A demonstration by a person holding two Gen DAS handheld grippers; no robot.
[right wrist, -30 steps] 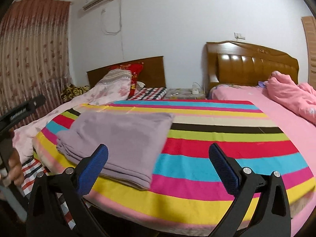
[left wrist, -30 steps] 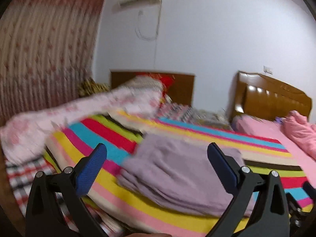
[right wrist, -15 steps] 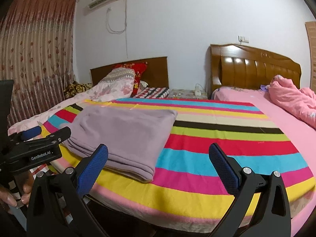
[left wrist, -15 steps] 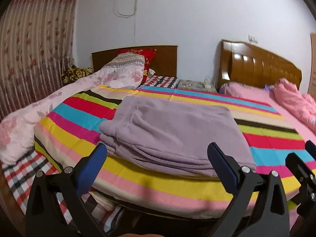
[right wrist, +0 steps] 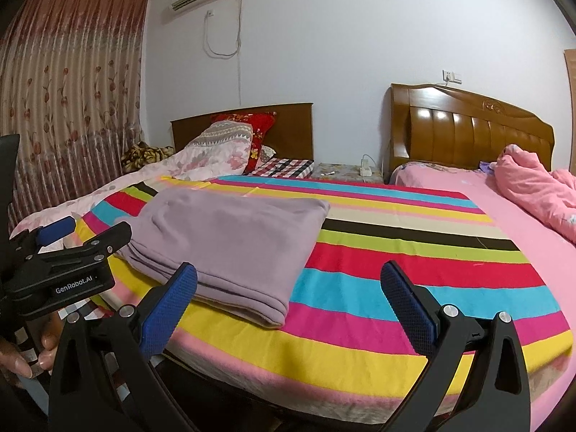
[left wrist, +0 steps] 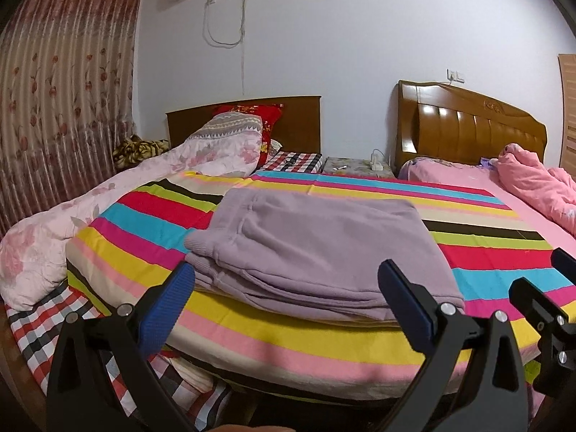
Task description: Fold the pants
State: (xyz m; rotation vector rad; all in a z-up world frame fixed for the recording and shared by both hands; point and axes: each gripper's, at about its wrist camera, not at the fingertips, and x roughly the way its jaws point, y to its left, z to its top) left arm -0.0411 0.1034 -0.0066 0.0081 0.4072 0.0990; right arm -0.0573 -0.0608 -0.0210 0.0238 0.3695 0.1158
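Bed [left wrist: 504,216]: striped blanket [left wrist: 288,338], folded lilac pants [left wrist: 324,248] atop.

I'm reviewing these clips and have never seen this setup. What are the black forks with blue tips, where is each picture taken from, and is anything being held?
Each picture comes from a fisheye camera on a hand-held gripper, looking along its two fingers. The black forks with blue pads are those fingers: the left gripper in one view, the right gripper in the other. A person's hand grips the left tool. Both stand open and hold nothing. The purple pants lie folded flat on the striped blanket, near its front edge, touched by neither gripper.
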